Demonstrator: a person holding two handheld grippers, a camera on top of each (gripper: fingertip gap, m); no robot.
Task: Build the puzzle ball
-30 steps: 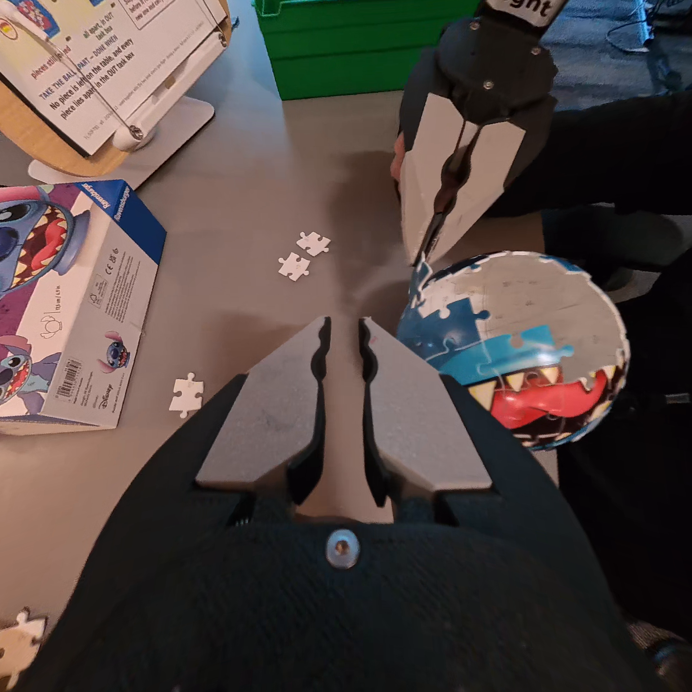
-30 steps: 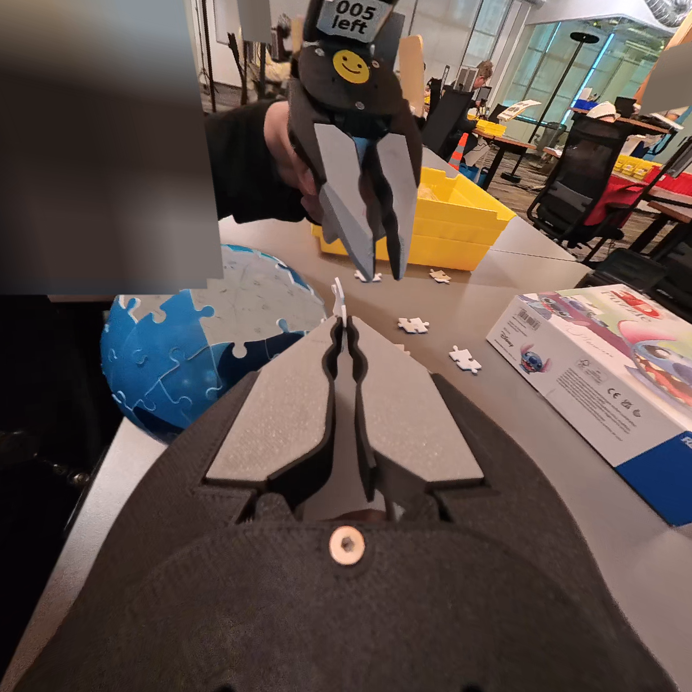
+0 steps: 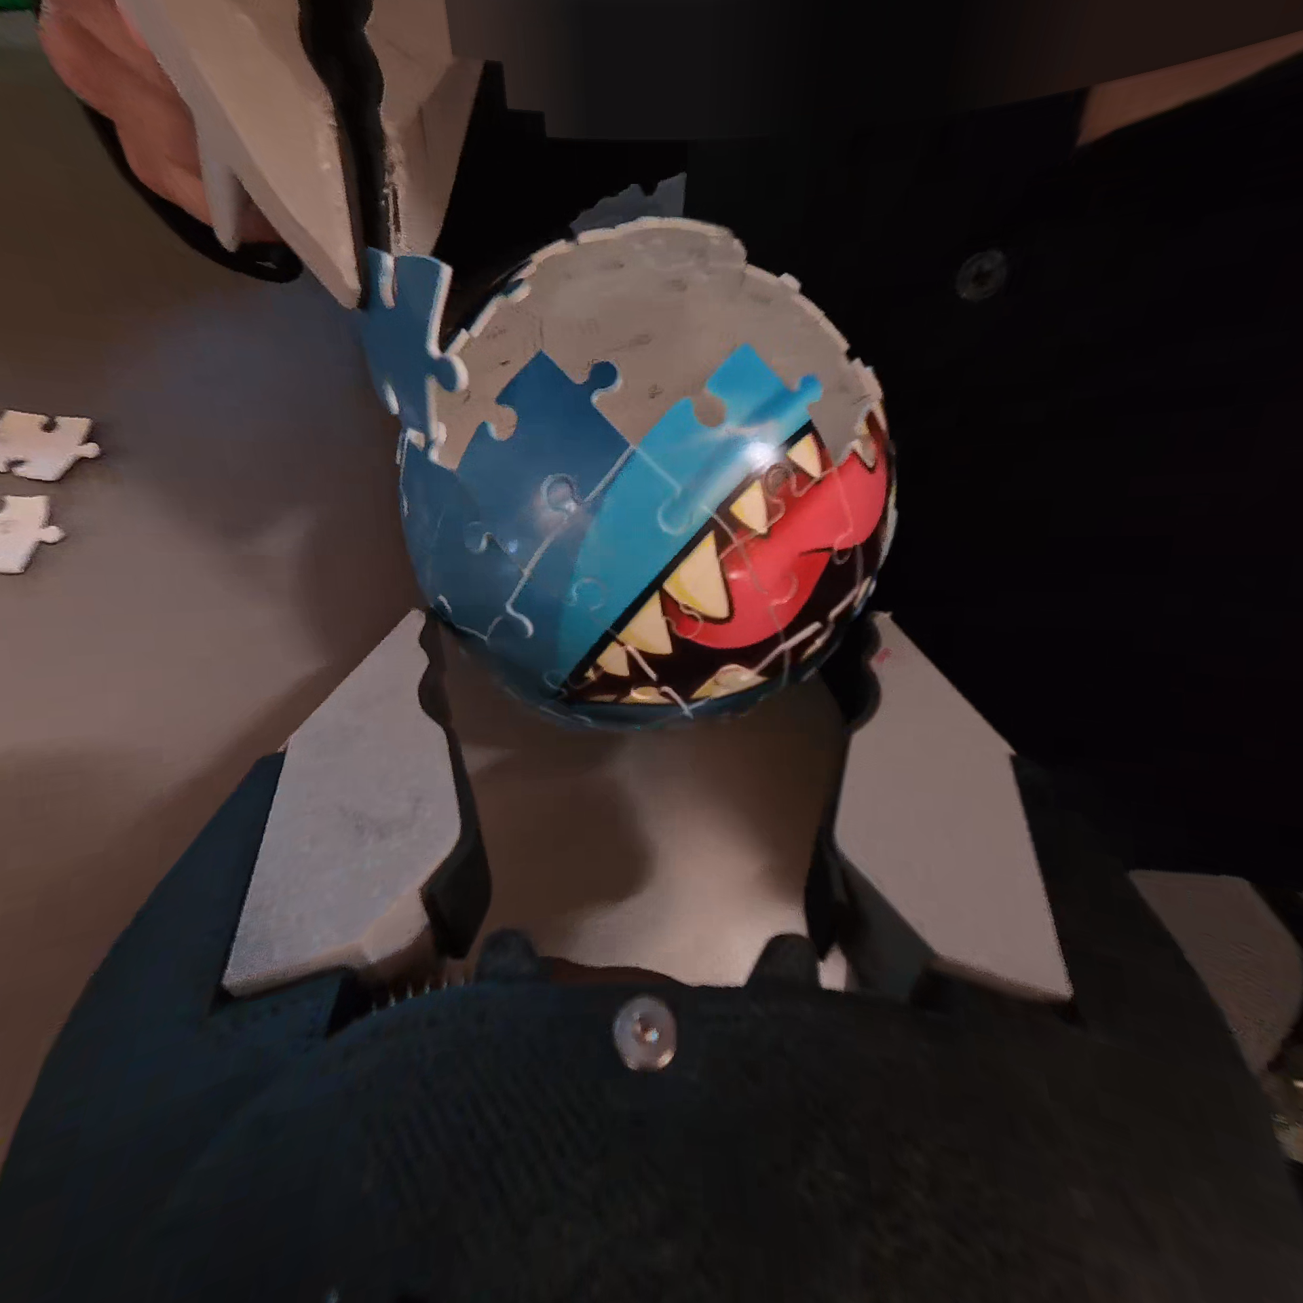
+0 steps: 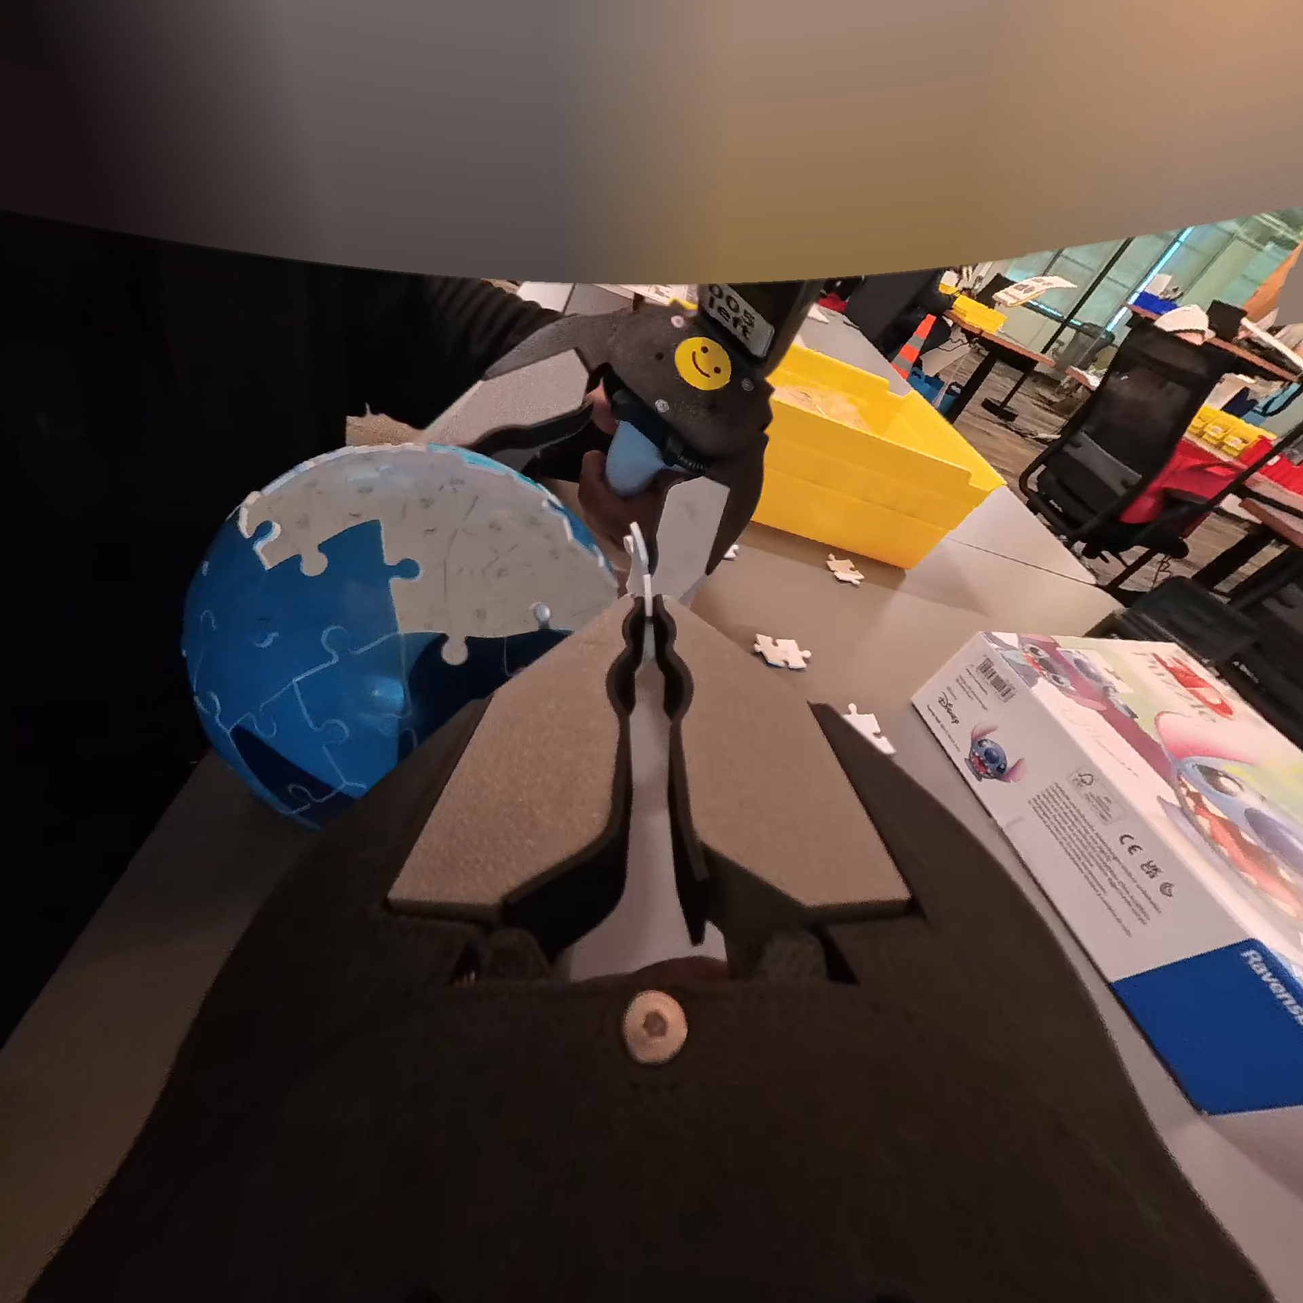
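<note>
The puzzle ball is partly built, blue with a red toothed mouth, and its open top shows the grey inside. It rests on the table at the near edge. My left gripper is open wide, with its fingertips on either side of the ball's lower part. I cannot tell whether they touch it. My right gripper is shut on a blue puzzle piece and holds it against the ball's upper left rim. In the right wrist view the piece shows edge-on beside the ball.
A puzzle box lies on the table to the right. A yellow tray stands behind. Loose white pieces lie between them, and two more lie left of the ball. A person's dark clothing is behind the ball.
My left gripper has opened wide and moved up to the ball, which now sits between its fingertips. My right gripper has brought its piece down to the ball's rim.
</note>
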